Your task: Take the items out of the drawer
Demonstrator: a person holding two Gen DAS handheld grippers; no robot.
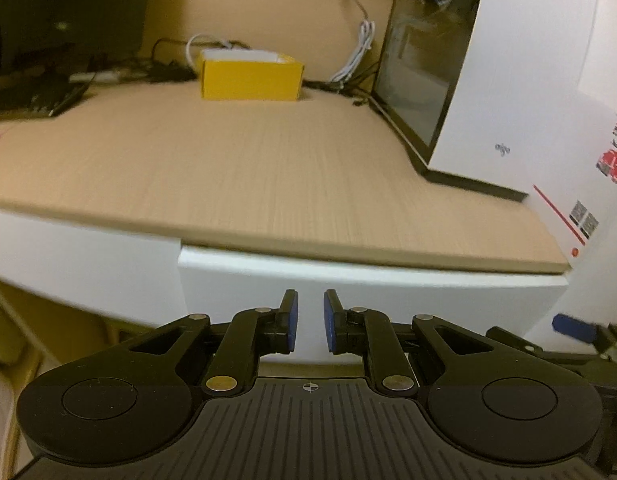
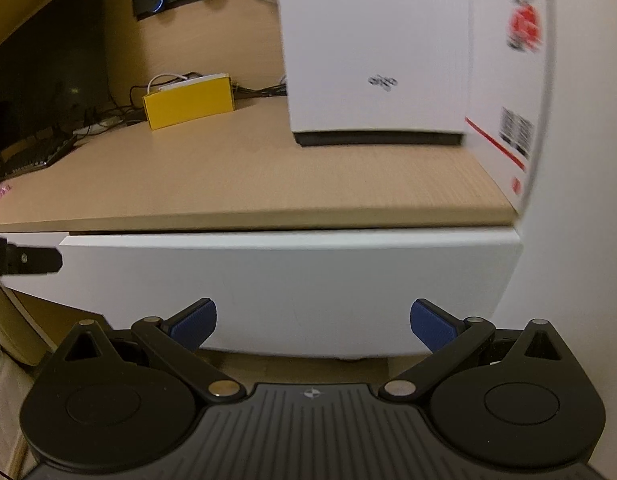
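A white drawer front (image 1: pixel 368 300) sits just under the edge of the wooden desk top (image 1: pixel 268 184); its inside is hidden and no items show. My left gripper (image 1: pixel 310 300) is close in front of it, blue pads a narrow gap apart with nothing between them. In the right wrist view the same drawer front (image 2: pixel 288 288) fills the middle. My right gripper (image 2: pixel 313 316) stands wide open and empty before it. The right gripper's blue fingertip (image 1: pixel 572 326) shows at the far right of the left wrist view, and a black part of the left gripper (image 2: pixel 24 260) at the left edge of the right one.
A white computer case (image 2: pixel 372 60) with a glass side (image 1: pixel 420 68) stands on the desk at the right. A yellow box (image 1: pixel 250 76) sits at the back among cables (image 1: pixel 356 52). A dark monitor (image 2: pixel 48 72) and a keyboard (image 2: pixel 32 156) are at the left.
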